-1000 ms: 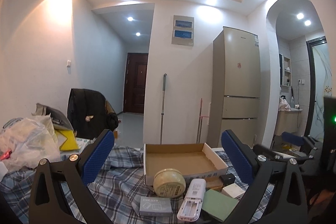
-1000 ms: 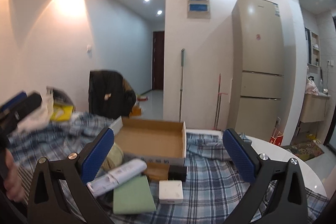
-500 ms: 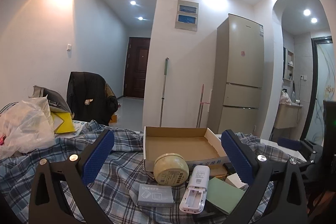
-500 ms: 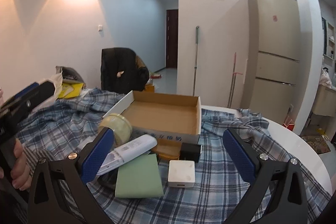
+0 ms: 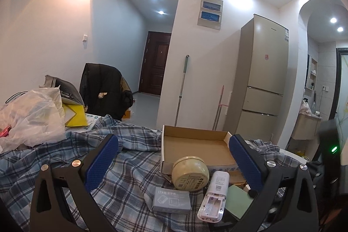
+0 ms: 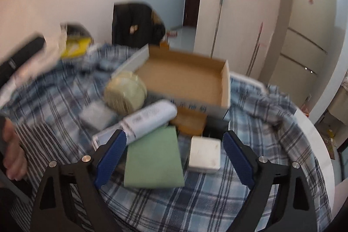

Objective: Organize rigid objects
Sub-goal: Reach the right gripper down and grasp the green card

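An open cardboard box [image 5: 195,145] [image 6: 184,77] lies on the plaid cloth. In front of it sit a round cream tin [image 5: 190,173] [image 6: 125,91], a white remote [image 5: 214,195] [image 6: 150,117], a grey packet [image 5: 170,199] [image 6: 95,115], a green pad [image 6: 153,158] [image 5: 238,198] and a white square block [image 6: 204,154]. My left gripper [image 5: 174,160] hangs open behind the tin and packet, holding nothing. My right gripper [image 6: 174,152] tilts down over the green pad and white block; its jaws are closing, and the pads touch nothing.
A brown flat item [image 6: 189,121] and a black block [image 6: 215,125] lie by the box front. A plastic bag [image 5: 32,116] and yellow item [image 5: 75,116] pile at the left. A hand [image 6: 12,153] holds the other gripper. The white table rim [image 6: 313,140] curves at right.
The right gripper has tipped downward and moved closer to the objects, its jaws narrower than before. The left view has sunk a little toward the table.
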Action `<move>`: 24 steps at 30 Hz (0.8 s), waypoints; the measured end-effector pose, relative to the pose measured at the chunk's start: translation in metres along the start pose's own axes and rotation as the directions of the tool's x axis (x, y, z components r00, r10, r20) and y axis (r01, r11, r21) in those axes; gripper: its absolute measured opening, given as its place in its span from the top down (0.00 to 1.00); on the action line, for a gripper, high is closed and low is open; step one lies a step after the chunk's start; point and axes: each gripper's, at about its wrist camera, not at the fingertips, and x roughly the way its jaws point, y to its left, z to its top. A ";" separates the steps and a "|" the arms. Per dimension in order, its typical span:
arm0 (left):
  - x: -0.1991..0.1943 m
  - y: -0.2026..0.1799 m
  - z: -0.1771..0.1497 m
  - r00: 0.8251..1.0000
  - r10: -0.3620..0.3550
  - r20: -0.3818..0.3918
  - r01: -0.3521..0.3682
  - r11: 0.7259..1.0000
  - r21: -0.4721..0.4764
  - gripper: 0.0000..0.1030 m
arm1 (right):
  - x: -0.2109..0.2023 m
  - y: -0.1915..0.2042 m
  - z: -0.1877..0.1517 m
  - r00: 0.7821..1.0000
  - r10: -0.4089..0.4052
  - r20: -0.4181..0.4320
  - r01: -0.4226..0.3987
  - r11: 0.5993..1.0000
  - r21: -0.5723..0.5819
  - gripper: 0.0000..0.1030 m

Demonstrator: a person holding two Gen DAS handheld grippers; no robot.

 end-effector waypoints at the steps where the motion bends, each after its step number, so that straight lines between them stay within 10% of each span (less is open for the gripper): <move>1: 0.000 -0.001 0.000 1.000 0.001 -0.001 -0.001 1.000 0.003 0.00 | 0.005 0.001 -0.002 1.000 0.006 -0.022 -0.006 1.000 0.003 0.14; 15: 0.000 -0.003 0.001 1.000 0.001 -0.007 -0.001 1.000 0.010 0.00 | 0.047 0.019 -0.014 0.982 0.031 -0.186 -0.039 0.998 -0.039 0.14; 18: 0.000 -0.004 0.001 1.000 0.000 -0.005 0.000 1.000 0.014 0.00 | 0.053 0.019 -0.014 0.975 0.043 -0.218 -0.053 0.998 -0.041 0.32; 24: 0.001 -0.006 0.002 1.000 -0.012 -0.013 0.012 1.000 0.022 0.00 | 0.043 0.018 -0.015 0.979 0.032 -0.202 -0.044 0.998 -0.055 0.33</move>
